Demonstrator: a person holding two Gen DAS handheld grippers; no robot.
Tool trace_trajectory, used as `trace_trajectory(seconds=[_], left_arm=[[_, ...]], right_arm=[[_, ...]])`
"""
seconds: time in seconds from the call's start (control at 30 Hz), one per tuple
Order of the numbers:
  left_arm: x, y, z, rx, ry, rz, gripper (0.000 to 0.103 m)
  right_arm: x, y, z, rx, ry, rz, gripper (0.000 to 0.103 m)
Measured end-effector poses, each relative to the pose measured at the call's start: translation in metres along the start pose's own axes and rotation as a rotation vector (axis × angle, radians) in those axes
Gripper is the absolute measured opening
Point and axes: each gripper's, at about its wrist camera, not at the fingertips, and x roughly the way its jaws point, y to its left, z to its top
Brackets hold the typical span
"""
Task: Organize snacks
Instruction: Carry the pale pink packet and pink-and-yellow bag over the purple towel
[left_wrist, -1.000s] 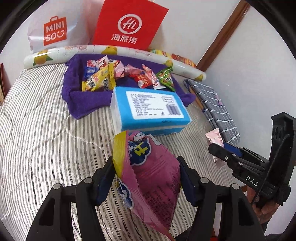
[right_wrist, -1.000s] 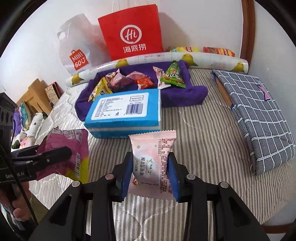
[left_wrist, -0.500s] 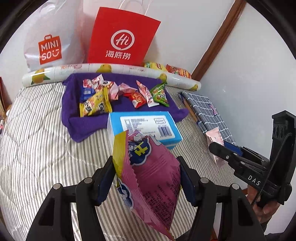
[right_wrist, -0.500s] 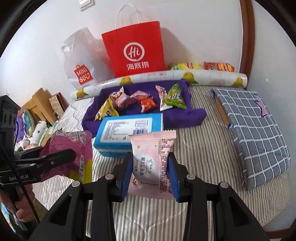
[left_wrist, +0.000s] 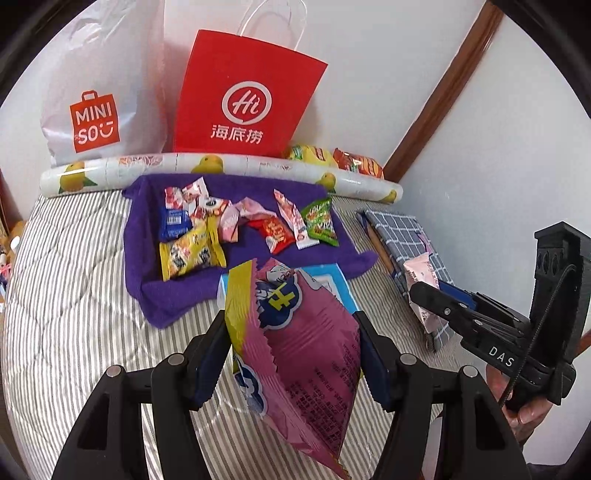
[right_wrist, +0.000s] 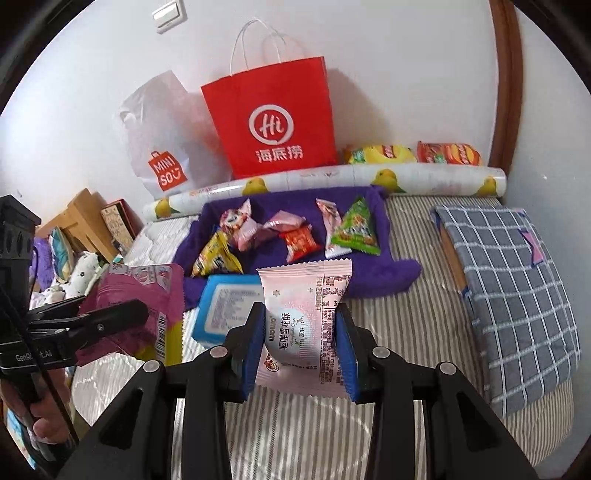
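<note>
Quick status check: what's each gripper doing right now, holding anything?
Left gripper: shut on the magenta snack bag.
Right gripper: shut on the pale pink snack packet.

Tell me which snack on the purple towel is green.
The triangular green packet at the towel's right end, beside the long pink-white stick packet; the others are yellow, red, pink or blue.

The pink snack bag (left_wrist: 303, 354) hides most of the blue tissue pack (left_wrist: 334, 282) and runs past the bottom edge. Small print on the pale pink packet (right_wrist: 303, 328) is unreadable.
</note>
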Motion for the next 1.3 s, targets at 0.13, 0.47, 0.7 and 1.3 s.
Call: trace_trajectory(seconds=[0.13, 0.47, 0.7, 1.3], left_arm=[[0.002, 0.002, 0.016, -0.003, -0.008, 0.001, 0.063], [0.010, 0.014, 0.057, -0.014, -0.033, 0.025, 0.063], [0.019, 0.032, 0.087, -0.046, -0.053, 0.052, 0.063], [0.078, 0.076, 0.139, -0.139, -0.039, 0.084, 0.063]], right_arm=[[0.003, 0.004, 0.016, -0.019, -0.020, 0.010, 0.037], [0.029, 0.006, 0.055, -0.055, -0.022, 0.033, 0.037], [0.056, 0.000, 0.086, -0.045, 0.002, 0.079, 0.037], [0.134, 0.001, 0.135, -0.047, 0.069, 0.132, 0.037]])
